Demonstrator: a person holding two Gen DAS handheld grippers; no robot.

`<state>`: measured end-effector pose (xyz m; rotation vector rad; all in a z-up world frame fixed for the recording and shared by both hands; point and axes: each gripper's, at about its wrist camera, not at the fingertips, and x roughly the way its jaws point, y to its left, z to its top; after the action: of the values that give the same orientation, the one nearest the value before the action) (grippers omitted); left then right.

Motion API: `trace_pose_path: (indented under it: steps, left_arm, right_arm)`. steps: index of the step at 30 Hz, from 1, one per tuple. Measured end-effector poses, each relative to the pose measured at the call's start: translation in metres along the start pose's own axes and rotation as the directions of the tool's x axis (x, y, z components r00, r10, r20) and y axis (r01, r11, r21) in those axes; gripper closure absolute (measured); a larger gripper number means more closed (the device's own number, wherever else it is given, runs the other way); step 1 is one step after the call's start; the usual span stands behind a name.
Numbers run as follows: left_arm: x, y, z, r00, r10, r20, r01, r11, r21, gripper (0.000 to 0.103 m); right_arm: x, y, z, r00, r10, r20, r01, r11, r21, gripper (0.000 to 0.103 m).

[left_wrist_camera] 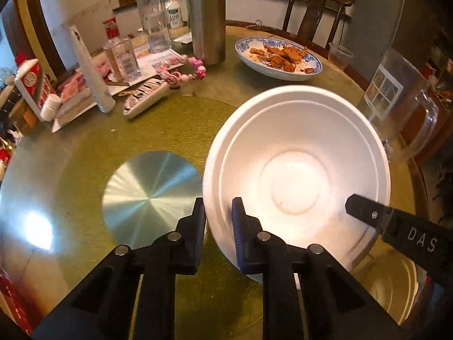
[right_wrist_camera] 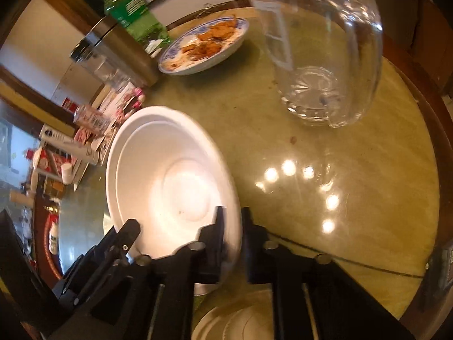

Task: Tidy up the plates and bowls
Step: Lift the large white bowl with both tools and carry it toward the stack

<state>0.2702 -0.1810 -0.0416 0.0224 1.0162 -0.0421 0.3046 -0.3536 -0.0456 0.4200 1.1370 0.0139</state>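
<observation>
Since both grippers already pinch the white bowl [left_wrist_camera: 297, 181], the step is a two-handed lift. Left gripper [left_wrist_camera: 218, 215] fingers closed on the near-left rim, one inside, one outside; right gripper [right_wrist_camera: 232, 226] fingers closed on the opposite rim. Bowl sits on the surface [right_wrist_camera: 368, 198], w/ another white plate [right_wrist_camera: 240, 320] just below, prob the stacking spot. Lift level, both hands together, no twisting; thin rim could slip. Keep clear of the glass pitcher [right_wrist_camera: 325, 56] nearby & the blue-patterned food plate [left_wrist_camera: 279, 56] behind.
</observation>
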Motion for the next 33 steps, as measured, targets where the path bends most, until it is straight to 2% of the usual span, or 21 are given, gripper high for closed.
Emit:
trace_pose_path:
  steps: [4,9,15,24,33]
  left_arm:
    - [-0.021,0.017,-0.008,1.000,-0.001,0.026,0.001,1.000,-0.017,0.087]
    - [-0.054,0.040,-0.028,0.996,0.036,0.077,-0.034,0.999,-0.029,0.087]
    - [-0.079,0.066,-0.058,0.995,0.039,0.087,-0.035,0.998,-0.049,0.087]
    - [-0.094,0.093,-0.103,0.996,0.022,0.084,-0.017,0.998,-0.064,0.087]
    - [-0.097,0.108,-0.137,0.998,0.004,0.069,0.001,0.997,-0.071,0.087]
  right_arm:
    - [-0.016,0.012,-0.016,0.999,0.030,0.014,-0.030,0.999,-0.031,0.095]
    - [-0.040,0.039,-0.045,0.997,0.063,0.040,-0.060,0.995,-0.075,0.095]
    - [-0.057,0.059,-0.087,0.996,0.076,0.051,-0.070,0.992,-0.108,0.095]
    - [-0.072,0.076,-0.149,0.996,0.047,0.077,-0.035,0.988,-0.150,0.095]
    - [-0.070,0.080,-0.191,0.996,0.037,0.082,-0.024,0.987,-0.157,0.094]
